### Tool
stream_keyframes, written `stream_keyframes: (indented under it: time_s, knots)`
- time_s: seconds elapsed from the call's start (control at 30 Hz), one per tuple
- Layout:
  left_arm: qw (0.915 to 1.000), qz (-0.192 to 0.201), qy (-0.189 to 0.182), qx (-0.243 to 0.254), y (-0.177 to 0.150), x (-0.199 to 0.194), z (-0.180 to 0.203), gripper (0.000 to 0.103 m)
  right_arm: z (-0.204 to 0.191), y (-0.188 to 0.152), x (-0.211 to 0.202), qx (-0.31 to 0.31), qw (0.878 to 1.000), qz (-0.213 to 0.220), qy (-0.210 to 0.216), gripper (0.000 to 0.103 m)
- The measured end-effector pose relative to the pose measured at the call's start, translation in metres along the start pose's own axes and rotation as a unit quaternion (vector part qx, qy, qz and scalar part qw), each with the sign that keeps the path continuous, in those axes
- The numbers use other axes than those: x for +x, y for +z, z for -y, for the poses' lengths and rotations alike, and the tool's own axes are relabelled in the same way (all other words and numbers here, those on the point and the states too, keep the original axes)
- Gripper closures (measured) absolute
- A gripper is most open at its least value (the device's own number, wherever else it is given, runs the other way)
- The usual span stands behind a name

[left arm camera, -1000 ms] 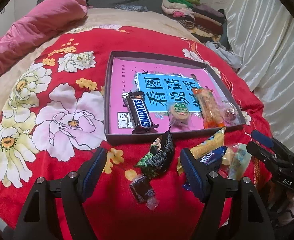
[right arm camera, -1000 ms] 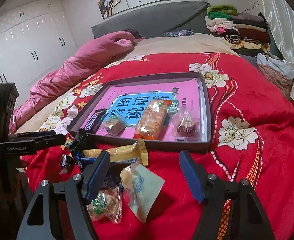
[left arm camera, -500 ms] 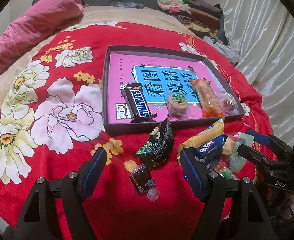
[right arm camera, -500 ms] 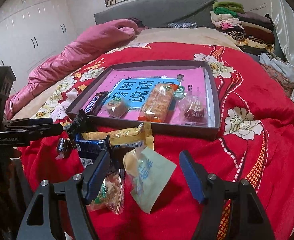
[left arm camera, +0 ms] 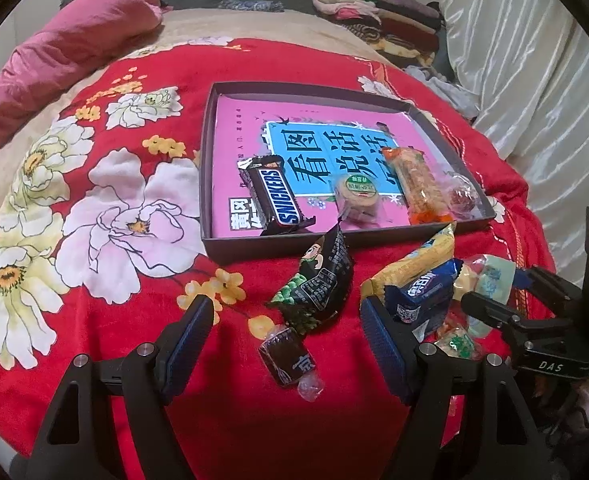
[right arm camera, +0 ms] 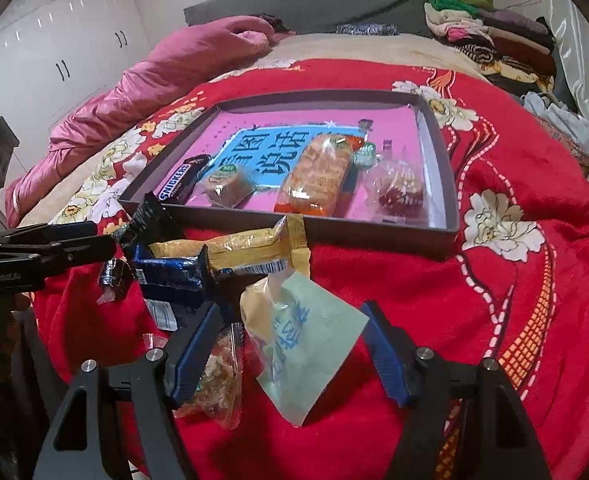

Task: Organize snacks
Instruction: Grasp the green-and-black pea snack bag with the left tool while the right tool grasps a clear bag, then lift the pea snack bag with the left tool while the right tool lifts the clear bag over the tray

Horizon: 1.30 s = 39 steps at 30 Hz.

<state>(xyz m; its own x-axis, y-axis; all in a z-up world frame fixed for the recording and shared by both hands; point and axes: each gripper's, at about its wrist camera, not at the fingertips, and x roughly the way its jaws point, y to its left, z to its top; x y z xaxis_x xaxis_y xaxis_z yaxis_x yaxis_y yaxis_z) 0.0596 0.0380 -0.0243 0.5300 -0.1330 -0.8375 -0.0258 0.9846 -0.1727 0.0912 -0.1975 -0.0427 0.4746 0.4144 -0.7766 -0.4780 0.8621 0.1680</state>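
A dark tray [left arm camera: 278,246] lined with a pink book holds a Snickers bar [left arm camera: 276,196], a round cake [left arm camera: 360,196], an orange packet [left arm camera: 418,184] and a clear-wrapped red sweet [left arm camera: 462,196]. Loose snacks lie on the red blanket in front of it. My left gripper [left arm camera: 288,316] is open above a small brown candy [left arm camera: 288,354], just short of a black-green packet [left arm camera: 318,280]. My right gripper [right arm camera: 292,314] is open around a pale green packet [right arm camera: 306,344], pads apart from it. A yellow packet [right arm camera: 246,254], a blue packet [right arm camera: 170,276] and a clear packet [right arm camera: 218,380] lie beside it.
The snacks lie on a bed under a red flowered blanket [left arm camera: 106,280]. A pink quilt [right arm camera: 142,92] is bunched at the far left, folded clothes [right arm camera: 490,28] are stacked at the head, and a white curtain [left arm camera: 534,92] hangs on the right. White wardrobes [right arm camera: 54,52] stand behind.
My right gripper has come lower and closer over the pale green packet, which now lies between its fingers. The left gripper has hardly moved. Both stay equally wide.
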Motion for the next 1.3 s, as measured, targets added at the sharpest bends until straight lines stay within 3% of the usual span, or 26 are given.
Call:
stream_keyframes:
  time_s: [0.13, 0.33, 0.43, 0.6, 0.77, 0.9, 1.1, 1.17, 1.3]
  knots:
    - [1.0, 0.0, -0.001, -0.001, 0.001, 0.004, 0.001, 0.026, 0.0, 0.001, 0.007, -0.002, 1.0, -0.005, 0.004, 0.035]
    - [1.0, -0.001, 0.0, 0.0, 0.004, 0.012, 0.001, 0.026, -0.004, 0.001, 0.016, -0.014, 1.0, -0.01, 0.013, 0.053]
    - [1.0, -0.002, 0.001, -0.002, 0.005, 0.016, 0.001, 0.026, -0.009, 0.002, 0.02, -0.028, 0.999, -0.012, 0.018, 0.069]
    - [1.0, -0.002, 0.001, -0.007, 0.009, 0.023, 0.0, 0.026, -0.011, 0.003, 0.023, -0.039, 0.999, -0.013, 0.017, 0.069]
    - [0.9999, -0.005, -0.009, -0.002, 0.012, 0.03, 0.005, 0.033, -0.009, 0.004, 0.02, -0.032, 0.999, -0.01, 0.024, 0.069]
    - [0.9996, -0.014, -0.026, -0.003, 0.012, 0.037, 0.011, 0.051, -0.008, 0.003, 0.014, -0.03, 0.999, -0.004, 0.027, 0.069]
    - [0.9991, -0.022, -0.036, -0.001, 0.009, 0.042, 0.015, 0.06, -0.002, 0.004, 0.002, -0.014, 0.999, 0.013, 0.032, 0.069]
    - [0.9987, -0.017, -0.048, -0.007, 0.009, 0.038, 0.012, 0.068, 0.002, 0.004, -0.002, -0.007, 0.999, 0.019, 0.034, 0.069]
    - [0.9982, -0.013, -0.055, -0.018, 0.008, 0.03, 0.009, 0.071, 0.006, 0.006, -0.01, 0.006, 0.999, 0.035, 0.041, 0.069]
